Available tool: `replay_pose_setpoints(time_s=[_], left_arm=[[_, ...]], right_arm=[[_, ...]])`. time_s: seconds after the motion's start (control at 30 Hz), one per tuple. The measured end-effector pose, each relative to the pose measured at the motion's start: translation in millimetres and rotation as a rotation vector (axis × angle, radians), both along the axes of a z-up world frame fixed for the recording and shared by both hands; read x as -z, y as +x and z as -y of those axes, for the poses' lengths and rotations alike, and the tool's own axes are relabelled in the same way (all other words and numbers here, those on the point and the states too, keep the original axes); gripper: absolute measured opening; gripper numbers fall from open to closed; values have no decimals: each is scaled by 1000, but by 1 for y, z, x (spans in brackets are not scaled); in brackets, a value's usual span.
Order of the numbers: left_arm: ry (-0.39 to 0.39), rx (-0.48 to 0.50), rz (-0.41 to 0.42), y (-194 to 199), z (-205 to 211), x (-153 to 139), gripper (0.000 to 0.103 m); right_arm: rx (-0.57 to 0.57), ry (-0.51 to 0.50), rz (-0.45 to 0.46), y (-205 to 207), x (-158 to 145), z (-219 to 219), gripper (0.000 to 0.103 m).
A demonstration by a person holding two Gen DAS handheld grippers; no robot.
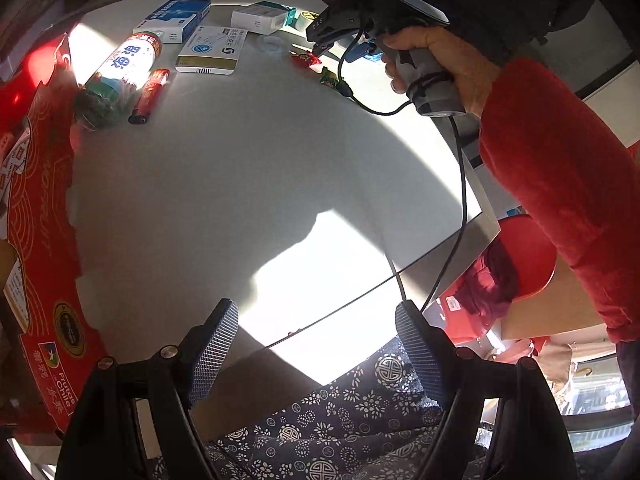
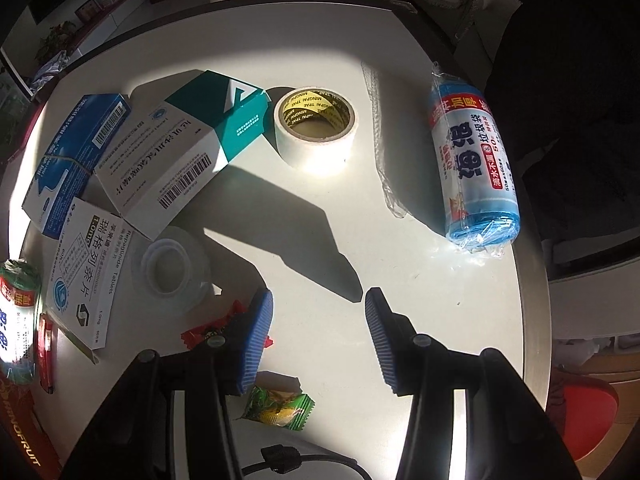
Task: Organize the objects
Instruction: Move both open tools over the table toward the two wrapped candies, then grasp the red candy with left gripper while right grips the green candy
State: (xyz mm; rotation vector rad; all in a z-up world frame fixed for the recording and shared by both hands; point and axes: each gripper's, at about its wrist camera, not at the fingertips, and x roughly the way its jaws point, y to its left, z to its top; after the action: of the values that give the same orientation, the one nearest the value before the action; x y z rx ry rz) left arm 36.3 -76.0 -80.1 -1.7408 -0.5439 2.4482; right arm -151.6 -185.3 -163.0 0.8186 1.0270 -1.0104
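We hold a gripper in each hand over a white tabletop (image 2: 400, 280) with bright sun patches on it.

On the far left a red cardboard box (image 1: 36, 240) is cut off by the edge, so we cannot see what is in it. Next to it lie a green and white roll of bags (image 1: 120, 76) and a red lighter (image 1: 150, 96); in the right wrist view both are cut off and hard to read. Then come three medicine boxes: a blue box (image 2: 72, 160), a white box with a gold stripe (image 2: 84, 264) and a white and teal box (image 2: 180, 148), which leans on the other two.

A clear tape roll (image 2: 172, 272) sits just beside the boxes, partly in shadow. A red candy (image 2: 208, 330) is partly hidden behind the left finger of our right gripper (image 2: 318, 344), and a green candy (image 2: 280, 404) peeks out below that finger. This gripper is partly open with nothing in it.

The white tape roll (image 2: 316, 128) stands past its tips, well apart from them. The blue roll of bags (image 2: 472, 164) lies far to the right, near the tabletop edge.

Our left gripper (image 1: 316, 356) is wide open and holds nothing. It hangs over the bare near edge of the tabletop, far from all the things. Under it we see dark flowered cloth (image 1: 340, 420). A hand (image 1: 444, 64) in a red sleeve (image 1: 560, 200) holds the right gripper's handle.
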Motion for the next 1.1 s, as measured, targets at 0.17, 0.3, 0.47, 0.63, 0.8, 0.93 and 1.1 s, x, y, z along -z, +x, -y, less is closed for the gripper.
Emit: replay_pose_setpoints(time_s=[0.17,0.3,0.47,0.63,0.8,0.93,1.1], left_arm=[[2,1,10,-2,-2,3,85],[4,-5,15,-2,-3,4,85],[5,0,17,-2,-5,4,85],[12,-33,34,-4,-1,6,85],[-23,-109,60,-25,12,-2,85],[-28,-237,91,-57,38,-7,85],[-31,-335,114,-99,63,-12,85]], right_arm=[[-141,14,67,13,-1,-25,51],[-312,11,85,28,-4,-63,51],[-370,21,174,17,-17,-84,51],[-263,41,146,-12,-15,-66,53],[-206,40,161,-27,-8,-54,53],[-155,70,125,-11,2,-50,54],[-131,92,99,-6,6,-49,54]])
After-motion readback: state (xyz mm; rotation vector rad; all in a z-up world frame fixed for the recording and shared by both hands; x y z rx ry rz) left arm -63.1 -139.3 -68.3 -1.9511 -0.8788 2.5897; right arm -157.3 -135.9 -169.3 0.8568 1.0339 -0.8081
